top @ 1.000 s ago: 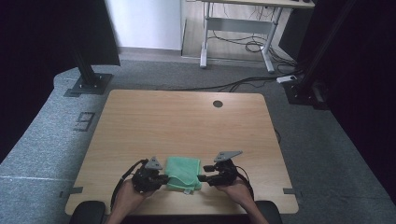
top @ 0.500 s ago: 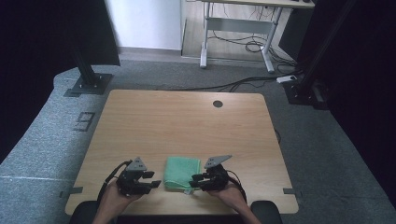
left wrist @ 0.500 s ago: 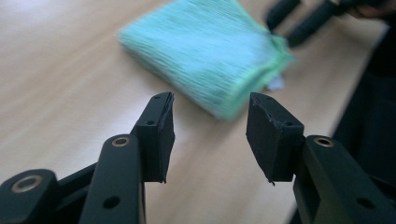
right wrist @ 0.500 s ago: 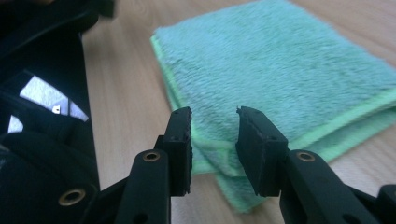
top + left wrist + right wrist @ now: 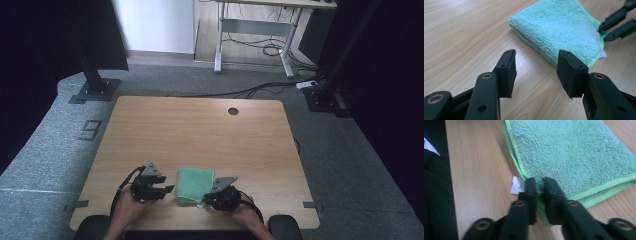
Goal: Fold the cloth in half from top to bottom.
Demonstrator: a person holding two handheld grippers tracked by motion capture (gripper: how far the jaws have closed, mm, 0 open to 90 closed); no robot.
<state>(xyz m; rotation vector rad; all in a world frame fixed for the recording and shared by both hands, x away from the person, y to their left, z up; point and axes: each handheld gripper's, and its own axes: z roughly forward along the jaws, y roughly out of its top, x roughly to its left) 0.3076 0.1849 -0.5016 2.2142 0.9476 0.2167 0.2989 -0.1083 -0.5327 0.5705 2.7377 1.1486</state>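
Folded green towel (image 5: 195,185) at table's near edge; right gripper (image 5: 539,187) pinching its near corner, left gripper (image 5: 536,67) spread, empty, towel at its 1 o'clock

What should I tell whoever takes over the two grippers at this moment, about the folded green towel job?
Left gripper: open, holding nothing, beside the towel's left edge, not touching it.
Right gripper: jaws closed on the near corner of the folded green microfibre towel, next to its small white label.
The towel lies flat, folded in layers, near the front edge of the light wooden table, between both grippers.
Done: towel folded, right corner gripped.
Left: probably another fold or a move; bring the left gripper onto its side first.
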